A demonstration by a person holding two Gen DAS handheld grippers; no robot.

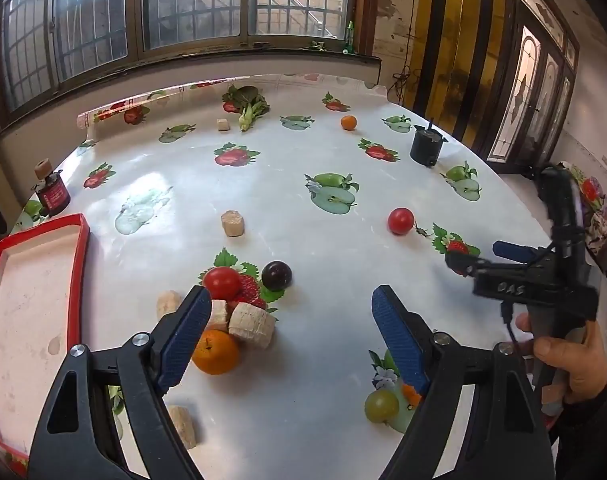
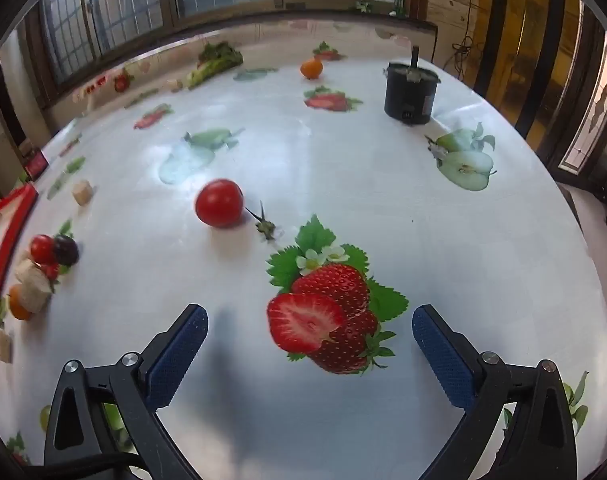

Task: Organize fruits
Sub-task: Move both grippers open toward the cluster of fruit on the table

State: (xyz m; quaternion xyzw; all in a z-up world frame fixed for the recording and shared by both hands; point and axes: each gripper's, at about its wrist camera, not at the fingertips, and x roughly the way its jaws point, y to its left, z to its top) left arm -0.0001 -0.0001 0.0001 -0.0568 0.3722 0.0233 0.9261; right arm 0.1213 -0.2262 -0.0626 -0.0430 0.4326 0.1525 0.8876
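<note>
Left gripper (image 1: 291,304) jaws wide, empty, over the fruit pile: orange (image 1: 215,351), tomato (image 1: 221,282), dark plum (image 1: 277,275). Only this view shows the green grape (image 1: 381,406) and the red tray (image 1: 81,264), holding nothing. Right gripper (image 2: 309,320) gapes too, a second tomato (image 2: 219,202) beyond the pile.

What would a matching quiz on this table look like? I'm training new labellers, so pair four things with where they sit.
Things:
1. red-rimmed tray
2. black cylindrical container
3. lone red tomato
4. pale green grape

Places:
A. near edge, by the left gripper's right finger
B. far right of table
C. left edge of table
D. open middle, beside a loose green stem

Pairs: 1-C, 2-B, 3-D, 4-A
</note>
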